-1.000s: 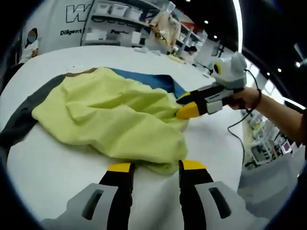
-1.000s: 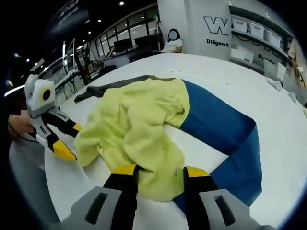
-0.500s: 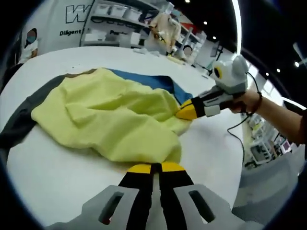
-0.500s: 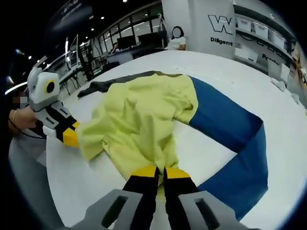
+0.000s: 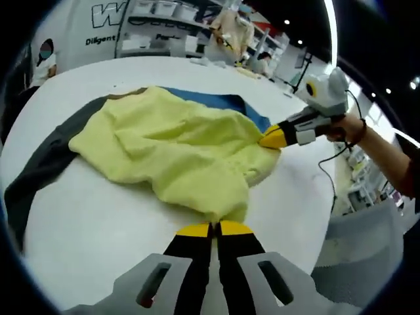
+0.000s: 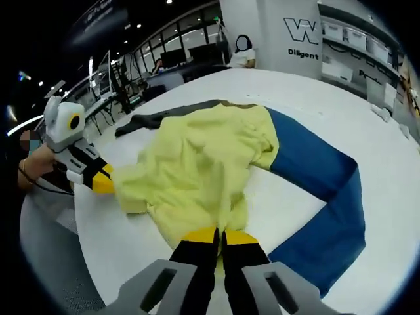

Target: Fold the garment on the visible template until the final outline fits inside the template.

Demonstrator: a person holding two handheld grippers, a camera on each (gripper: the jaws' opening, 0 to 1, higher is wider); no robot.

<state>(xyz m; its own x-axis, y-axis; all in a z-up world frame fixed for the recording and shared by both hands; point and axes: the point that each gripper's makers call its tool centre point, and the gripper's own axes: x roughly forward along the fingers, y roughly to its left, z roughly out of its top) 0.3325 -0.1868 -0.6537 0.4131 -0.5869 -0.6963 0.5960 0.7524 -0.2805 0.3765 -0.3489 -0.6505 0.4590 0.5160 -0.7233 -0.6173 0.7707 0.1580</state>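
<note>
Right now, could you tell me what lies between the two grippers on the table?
The yellow garment spans it: in the left gripper view, the left gripper pinches one edge and the right gripper another.

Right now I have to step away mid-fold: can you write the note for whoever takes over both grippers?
Left gripper: shut on the yellow garment at its near edge.
Right gripper: shut on another edge of it.
The garment lies crumpled on the white table, covering part of the blue and dark grey template.
Done: both edges gripped.
Left: no neat fold yet; fold it until its outline fits inside the template.
</note>
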